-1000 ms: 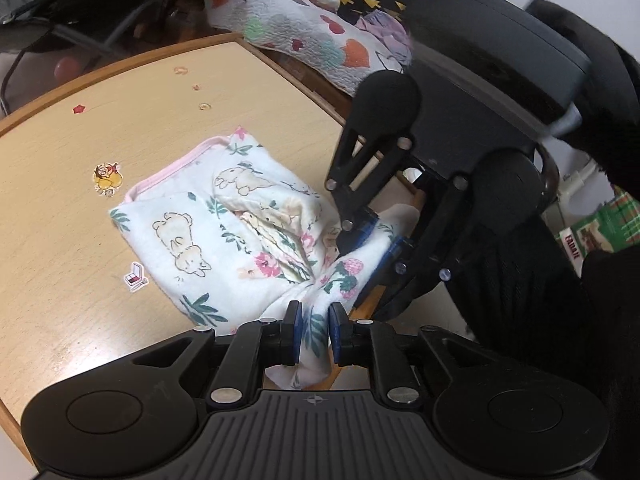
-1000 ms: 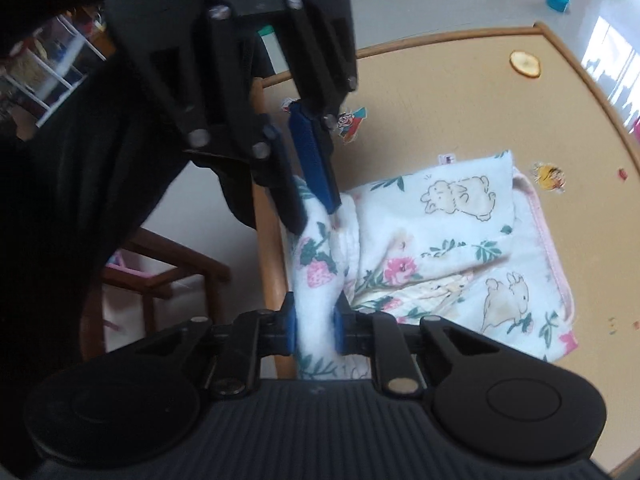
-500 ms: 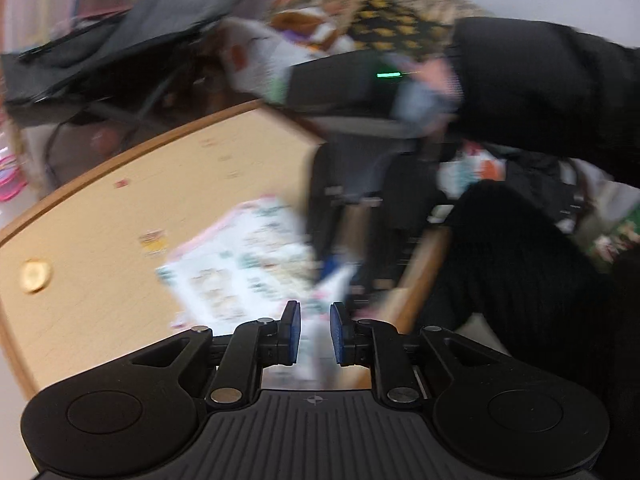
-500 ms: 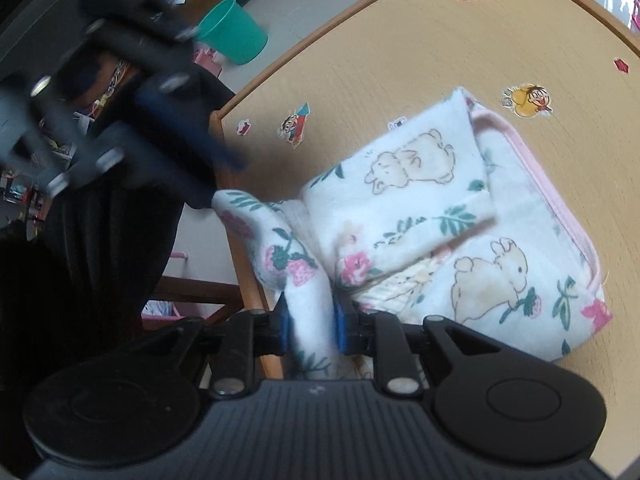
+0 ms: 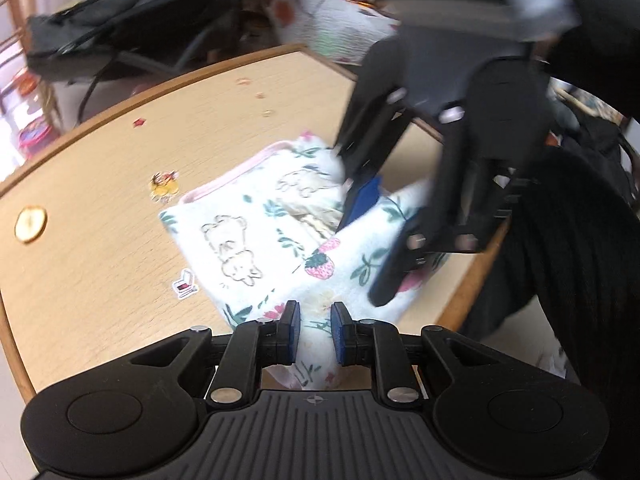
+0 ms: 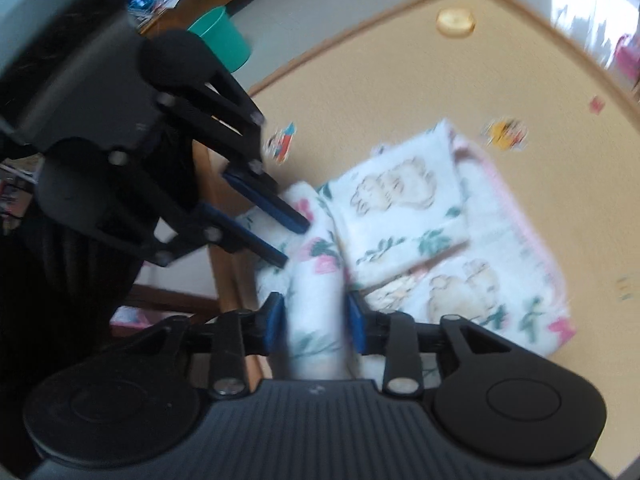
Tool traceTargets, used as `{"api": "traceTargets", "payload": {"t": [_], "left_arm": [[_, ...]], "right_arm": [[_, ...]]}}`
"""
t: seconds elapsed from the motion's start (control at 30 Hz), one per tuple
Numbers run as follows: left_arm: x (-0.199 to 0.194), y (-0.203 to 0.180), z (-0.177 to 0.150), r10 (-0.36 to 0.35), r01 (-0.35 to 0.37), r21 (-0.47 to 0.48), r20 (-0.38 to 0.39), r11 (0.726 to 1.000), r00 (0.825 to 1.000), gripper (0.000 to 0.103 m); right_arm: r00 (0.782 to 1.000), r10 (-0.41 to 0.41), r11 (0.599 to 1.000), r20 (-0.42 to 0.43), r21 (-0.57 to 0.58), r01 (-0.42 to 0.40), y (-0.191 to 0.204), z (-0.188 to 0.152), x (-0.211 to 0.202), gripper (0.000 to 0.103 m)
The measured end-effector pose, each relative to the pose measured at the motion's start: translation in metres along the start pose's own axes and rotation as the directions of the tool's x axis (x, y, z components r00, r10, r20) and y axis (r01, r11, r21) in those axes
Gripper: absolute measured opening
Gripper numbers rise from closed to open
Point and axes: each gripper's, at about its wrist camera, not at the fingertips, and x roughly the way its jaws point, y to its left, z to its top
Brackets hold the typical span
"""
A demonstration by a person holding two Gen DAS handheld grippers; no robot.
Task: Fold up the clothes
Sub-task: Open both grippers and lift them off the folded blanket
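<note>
A soft, fleecy printed cloth (image 5: 256, 224) is laid part-folded near the edge of the pale wooden tabletop (image 5: 100, 168). Its bunched end is pinched by the left gripper (image 5: 314, 334), likely to steady the fold, while the right gripper (image 6: 314, 322) is opening around the same roll, fabric between its fingers.

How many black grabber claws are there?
2. The left gripper pinches the cloth near the table edge; the right gripper, beside it, has cloth between its opening jaws. None seems hidden.
</note>
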Motion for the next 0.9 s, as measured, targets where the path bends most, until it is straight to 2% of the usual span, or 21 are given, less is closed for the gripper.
{"api": "traceTargets", "payload": {"t": [0.1, 0.2, 0.3, 0.4, 0.5, 0.6, 0.7, 0.9], "left_arm": [[0.005, 0.004, 0.002, 0.004, -0.003, -0.029, 0.01, 1.0, 1.0, 0.022], [0.009, 0.0, 0.004, 0.02, -0.02, 0.004, 0.011, 1.0, 1.0, 0.021], [0.011, -0.006, 0.001, 0.041, -0.041, 0.04, 0.012, 0.998, 0.999, 0.022], [0.005, -0.01, -0.002, 0.052, -0.053, 0.042, 0.02, 0.998, 0.998, 0.022], [-0.001, -0.014, -0.005, 0.057, -0.059, 0.05, 0.034, 0.997, 0.998, 0.022], [-0.005, -0.017, -0.007, 0.064, -0.067, 0.059, 0.05, 0.996, 0.997, 0.022], [-0.002, -0.014, -0.006, 0.069, -0.072, 0.042, 0.064, 0.997, 0.996, 0.022], [0.0, -0.014, -0.006, 0.081, -0.083, 0.025, 0.073, 0.996, 0.994, 0.022]], "right_arm": [[0.991, -0.117, 0.992, 0.059, -0.046, 0.12, 0.021, -0.008, -0.018, 0.038], [0.965, -0.229, 0.971, 0.124, -0.046, 0.236, 0.039, -0.018, -0.036, 0.038], [0.938, -0.297, 0.955, 0.178, 0.044, 0.294, 0.039, -0.028, -0.054, 0.037], [0.92, -0.357, 0.93, 0.159, 0.151, 0.335, 0.025, -0.039, -0.058, 0.035], [0.913, -0.381, 0.896, 0.143, 0.301, 0.327, 0.01, -0.056, -0.048, 0.029], [0.923, -0.363, 0.865, 0.129, 0.416, 0.282, -0.004, -0.071, -0.032, 0.028], [0.92, -0.364, 0.853, 0.146, 0.45, 0.266, -0.01, -0.078, -0.028, 0.028], [0.886, -0.422, 0.846, 0.192, 0.434, 0.309, 0.002, -0.077, -0.045, 0.031]]}}
